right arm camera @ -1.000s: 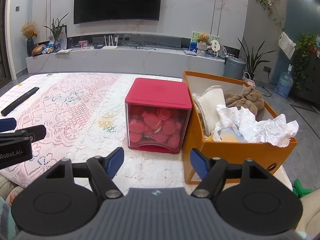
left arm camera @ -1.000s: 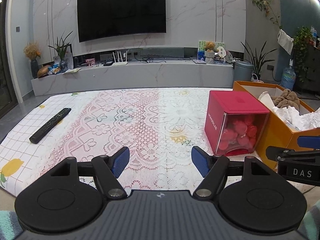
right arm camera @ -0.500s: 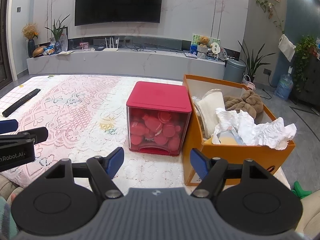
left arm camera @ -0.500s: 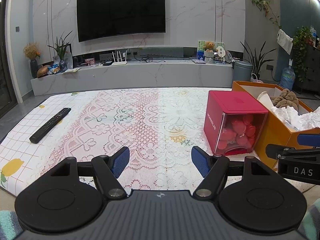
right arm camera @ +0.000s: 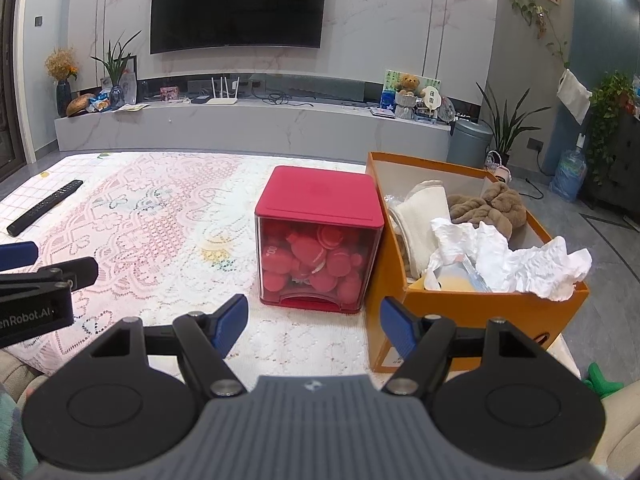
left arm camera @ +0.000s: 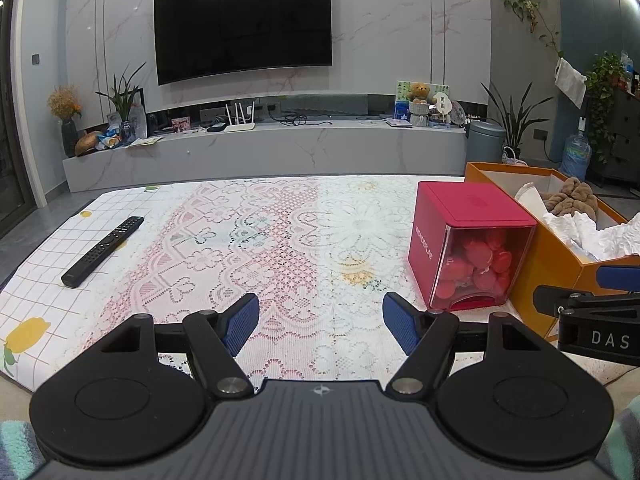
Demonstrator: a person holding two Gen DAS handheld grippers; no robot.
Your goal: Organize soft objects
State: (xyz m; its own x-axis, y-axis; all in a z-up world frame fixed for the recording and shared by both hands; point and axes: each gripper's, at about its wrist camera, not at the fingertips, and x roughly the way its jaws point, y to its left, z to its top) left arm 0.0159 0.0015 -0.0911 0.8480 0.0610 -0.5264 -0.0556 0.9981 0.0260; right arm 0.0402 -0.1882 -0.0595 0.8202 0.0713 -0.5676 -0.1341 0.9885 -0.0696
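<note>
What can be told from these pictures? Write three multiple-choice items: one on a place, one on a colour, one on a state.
1. Where does the black remote control lie?
A. In the box
B. On the lace-patterned cloth, far left
C. On the cube

2. What colour is the lid of the clear-fronted plastic cube container?
A. Red
B. Green
C. White

3. How do the jaws of the right gripper stand?
A. Shut on a towel
B. Shut, empty
C. Open, empty

Key: 1 B, it lies on the cloth, far from the orange cardboard box; 2 A, the lid shows red; 3 C, only cloth shows between them.
</note>
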